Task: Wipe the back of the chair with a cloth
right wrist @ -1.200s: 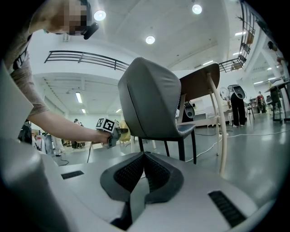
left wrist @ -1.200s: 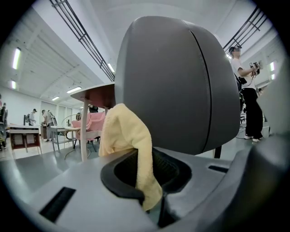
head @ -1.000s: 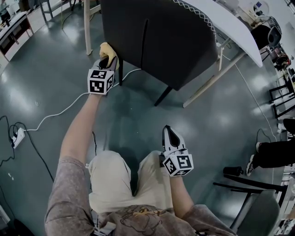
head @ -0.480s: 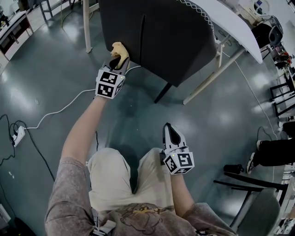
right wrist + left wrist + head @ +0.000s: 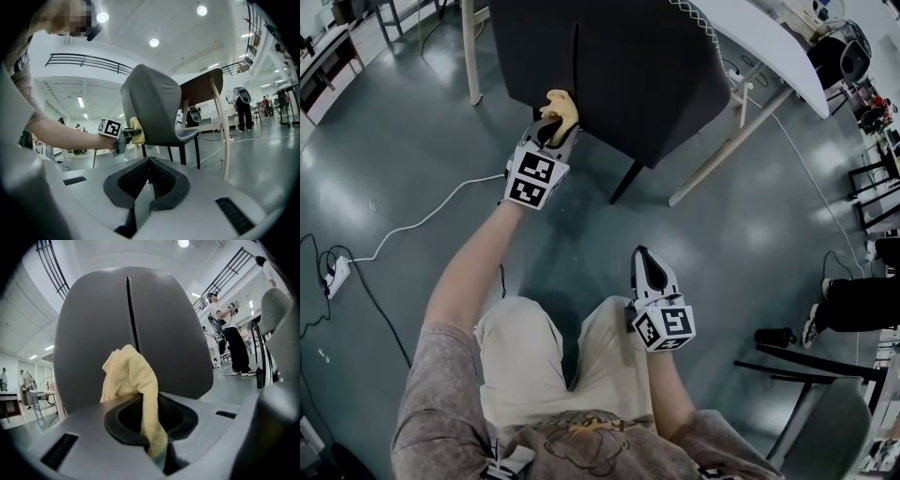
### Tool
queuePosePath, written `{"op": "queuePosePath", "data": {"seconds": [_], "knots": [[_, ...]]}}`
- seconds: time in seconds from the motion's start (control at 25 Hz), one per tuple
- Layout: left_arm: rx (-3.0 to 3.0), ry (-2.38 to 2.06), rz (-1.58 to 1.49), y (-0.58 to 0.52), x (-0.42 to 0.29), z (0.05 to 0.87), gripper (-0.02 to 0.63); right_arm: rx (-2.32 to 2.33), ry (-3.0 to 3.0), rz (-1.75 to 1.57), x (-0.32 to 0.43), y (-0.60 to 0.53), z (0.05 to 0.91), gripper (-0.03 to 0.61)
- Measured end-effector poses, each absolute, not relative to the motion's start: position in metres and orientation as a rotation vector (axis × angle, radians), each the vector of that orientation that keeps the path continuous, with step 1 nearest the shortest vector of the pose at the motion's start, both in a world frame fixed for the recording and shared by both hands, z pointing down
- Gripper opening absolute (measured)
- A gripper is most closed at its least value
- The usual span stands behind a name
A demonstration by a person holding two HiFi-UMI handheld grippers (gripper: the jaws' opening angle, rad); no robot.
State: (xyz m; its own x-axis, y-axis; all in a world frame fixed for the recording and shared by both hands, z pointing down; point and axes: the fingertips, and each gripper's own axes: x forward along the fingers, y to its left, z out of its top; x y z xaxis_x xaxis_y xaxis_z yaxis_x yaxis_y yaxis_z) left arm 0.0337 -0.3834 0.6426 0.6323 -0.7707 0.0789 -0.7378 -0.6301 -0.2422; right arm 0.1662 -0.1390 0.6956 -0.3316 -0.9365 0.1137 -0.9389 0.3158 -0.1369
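A crumpled yellow cloth point(image 5: 560, 105) meets the dark grey chair back point(image 5: 628, 75).
Left gripper point(image 5: 551, 131) clamps it, mid-wipe; right gripper point(image 5: 645, 267) closed, empty. Next, likely sweep across.

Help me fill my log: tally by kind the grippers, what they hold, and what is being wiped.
chair: 1
cloth: 1
grippers: 2, the left gripper shut on the cloth, the right gripper shut and empty
total: 4
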Motion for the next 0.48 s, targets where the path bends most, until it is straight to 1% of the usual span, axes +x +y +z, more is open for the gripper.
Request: {"op": "queuePosePath", "data": {"seconds": [0.24,0.48], "knots": [[-2.659,1.250,-0.288,-0.371,0.044,0.644,0.063,1.812,-2.552,0.282,0.172,-0.132,0.693,0.025],[-2.691,1.163,-0.286,-0.352,0.076,0.642,0.063,1.821,-2.560,0.276,0.178,-0.126,0.691,0.026]]}}
